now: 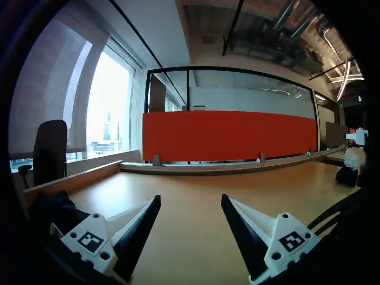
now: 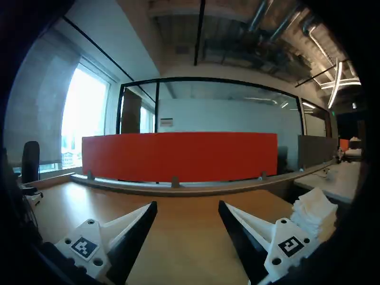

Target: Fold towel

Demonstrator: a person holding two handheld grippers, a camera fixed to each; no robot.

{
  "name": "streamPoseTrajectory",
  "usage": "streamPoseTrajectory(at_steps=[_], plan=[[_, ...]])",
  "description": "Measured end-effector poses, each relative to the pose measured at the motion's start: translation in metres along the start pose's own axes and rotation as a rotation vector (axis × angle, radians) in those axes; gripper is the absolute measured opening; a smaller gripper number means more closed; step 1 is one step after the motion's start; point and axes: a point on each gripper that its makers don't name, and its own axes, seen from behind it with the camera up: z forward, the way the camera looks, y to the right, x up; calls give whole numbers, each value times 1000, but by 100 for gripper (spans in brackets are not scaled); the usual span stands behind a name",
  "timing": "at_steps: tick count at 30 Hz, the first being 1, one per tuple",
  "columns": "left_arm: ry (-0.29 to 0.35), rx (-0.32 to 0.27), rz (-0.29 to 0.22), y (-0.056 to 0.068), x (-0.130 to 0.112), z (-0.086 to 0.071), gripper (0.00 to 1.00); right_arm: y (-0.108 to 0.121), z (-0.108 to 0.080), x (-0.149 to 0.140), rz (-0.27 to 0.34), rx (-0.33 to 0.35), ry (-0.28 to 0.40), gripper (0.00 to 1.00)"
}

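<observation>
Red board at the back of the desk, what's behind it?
Above the red board you can see a glass wall with a black frame and a white wall beyond it. Whatever sits low behind the board is covered.

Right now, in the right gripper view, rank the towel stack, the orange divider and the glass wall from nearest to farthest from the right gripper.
1. The towel stack, low on the right, just beyond the right gripper.
2. The orange divider, along the far edge of the desk.
3. The glass wall, behind the divider.
</observation>
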Motion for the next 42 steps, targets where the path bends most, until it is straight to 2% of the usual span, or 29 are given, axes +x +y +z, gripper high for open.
streamPoseTrajectory(at_steps=[12,18,33,42], plan=[[0,0,0,0,0,0,97,17,0,-47,8,-11,-21,100],[0,0,0,0,0,-1,97,14,3,-61,0,-1,-21,100],[0,0,0,0,-1,-1,97,14,3,-81,-1,0,-31,100],[0,0,0,1,-1,0,97,10,0,-77,-21,-2,-19,100]])
